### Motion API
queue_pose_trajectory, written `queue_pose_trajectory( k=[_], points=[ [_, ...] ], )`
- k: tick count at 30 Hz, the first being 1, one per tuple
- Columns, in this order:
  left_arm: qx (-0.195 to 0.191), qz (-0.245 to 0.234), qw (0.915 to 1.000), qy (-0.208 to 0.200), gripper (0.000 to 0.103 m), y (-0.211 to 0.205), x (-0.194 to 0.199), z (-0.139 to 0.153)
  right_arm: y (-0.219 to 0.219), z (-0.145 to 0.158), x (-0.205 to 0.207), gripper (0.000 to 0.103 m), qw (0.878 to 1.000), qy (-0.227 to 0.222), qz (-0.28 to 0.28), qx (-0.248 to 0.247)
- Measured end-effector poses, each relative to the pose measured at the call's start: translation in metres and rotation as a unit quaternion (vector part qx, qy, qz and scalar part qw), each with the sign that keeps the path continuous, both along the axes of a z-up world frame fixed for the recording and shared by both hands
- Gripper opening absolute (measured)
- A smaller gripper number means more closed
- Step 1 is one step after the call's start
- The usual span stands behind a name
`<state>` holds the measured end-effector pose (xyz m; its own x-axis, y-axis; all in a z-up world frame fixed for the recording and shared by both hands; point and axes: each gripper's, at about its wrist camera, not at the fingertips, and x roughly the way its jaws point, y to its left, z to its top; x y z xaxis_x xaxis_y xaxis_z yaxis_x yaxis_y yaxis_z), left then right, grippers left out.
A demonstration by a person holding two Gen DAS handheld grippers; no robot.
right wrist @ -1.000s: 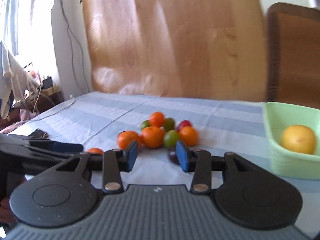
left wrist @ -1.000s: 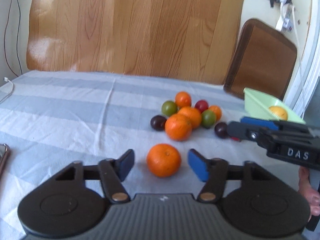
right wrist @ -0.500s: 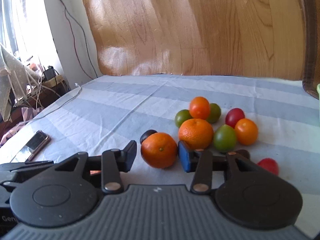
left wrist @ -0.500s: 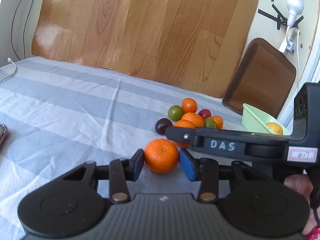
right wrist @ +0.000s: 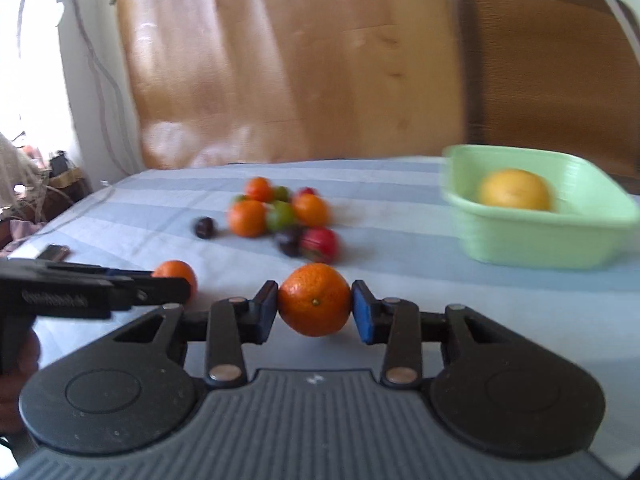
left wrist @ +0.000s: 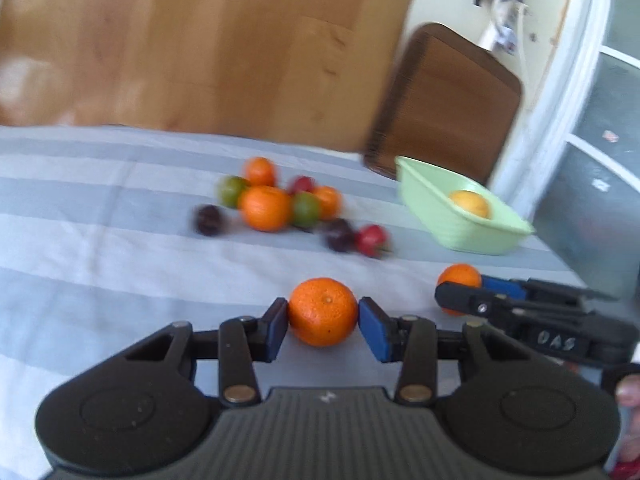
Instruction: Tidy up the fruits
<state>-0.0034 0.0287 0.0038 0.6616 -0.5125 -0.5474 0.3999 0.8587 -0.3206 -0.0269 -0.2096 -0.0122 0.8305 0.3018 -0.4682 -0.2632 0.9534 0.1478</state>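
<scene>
The left hand-held gripper (left wrist: 323, 322) pinches a mandarin (left wrist: 322, 311) between its two blue pads, one pad pressed against each side of the fruit. The fruit sits at pad level with the striped cloth behind it; whether it touches the cloth cannot be told. To its right, the right hand-held gripper (right wrist: 315, 312) likewise clamps a second mandarin (right wrist: 314, 299) between its blue pads, stem dimple facing the camera. In the left wrist view that second fruit shows as an orange ball at the tip of the other tool's dark fingers (left wrist: 460, 296), which carry a label reading "DAS".

Beyond both tools, a blue-and-white striped cloth (left wrist: 100, 248) covers the desk. Near its middle lies a loose cluster of fruit (left wrist: 276, 204): several mandarins, two green round fruits, red ones and dark purple ones, most of them touching or just beside one another. One dark plum (right wrist: 204, 227) lies a little apart on the left of the cluster. A red fruit (right wrist: 320, 243) and a dark one lie at the near edge of the group.

To the right of the cluster stands a pale green plastic basin (right wrist: 532, 240), holding one yellow-orange citrus fruit (right wrist: 514, 190). Behind the basin rises a brown chair back (right wrist: 548, 64), and a wooden panel (right wrist: 288, 60) stands along the far side. A phone-like object (right wrist: 52, 252) lies on the cloth at far left in the right wrist view.
</scene>
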Motion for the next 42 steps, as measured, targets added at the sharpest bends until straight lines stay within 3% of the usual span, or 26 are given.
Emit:
queue_pose_trajectory(
  k=[6,9,12,18,22,24,26,31,35,38,42],
  points=[
    [-0.023,-0.058,0.9980,-0.015,0.039,-0.074,0.023,0.039,-0.068,0.015,-0.015,0.042,0.992,-0.070,-0.103,0.019],
    [-0.010,-0.068,0.9970,-0.036,0.039,-0.114,0.046,0.055,-0.090,0.023,-0.004,0.042,0.981,-0.119,-0.154,0.000],
    [0.009,-0.070,0.9966,-0.042,0.039,-0.150,0.069,0.060,-0.101,0.021,0.017,0.043,0.975,-0.139,-0.174,-0.022],
    [0.038,-0.048,0.9979,-0.022,0.039,-0.190,0.110,0.053,-0.110,0.006,0.041,0.043,0.976,-0.125,-0.180,-0.020],
    [0.049,-0.041,0.9980,-0.008,0.039,-0.203,0.133,0.046,-0.120,0.008,0.036,0.044,0.976,-0.121,-0.178,0.014],
    [0.054,-0.038,0.9978,-0.003,0.043,-0.210,0.141,0.042,-0.124,0.008,0.038,0.056,0.978,-0.112,-0.172,0.028],
    [0.052,-0.036,0.9980,0.000,0.047,-0.212,0.144,0.038,-0.128,0.007,0.040,0.059,0.979,-0.104,-0.172,0.040],
    [0.023,-0.033,0.9992,-0.005,0.049,-0.198,0.133,0.050,-0.139,0.008,0.039,0.059,0.977,-0.102,-0.168,0.084],
    [-0.016,-0.009,0.9991,-0.038,0.052,-0.146,0.108,0.075,-0.142,0.007,0.037,0.059,0.974,-0.105,-0.174,0.095],
    [-0.017,0.044,0.9964,-0.070,0.053,-0.089,0.084,0.086,-0.145,0.007,0.035,0.059,0.972,-0.110,-0.183,0.101],
    [0.033,0.151,0.9840,-0.090,0.053,-0.011,0.053,0.079,-0.147,0.007,0.031,0.058,0.968,-0.116,-0.196,0.108]
  ],
)
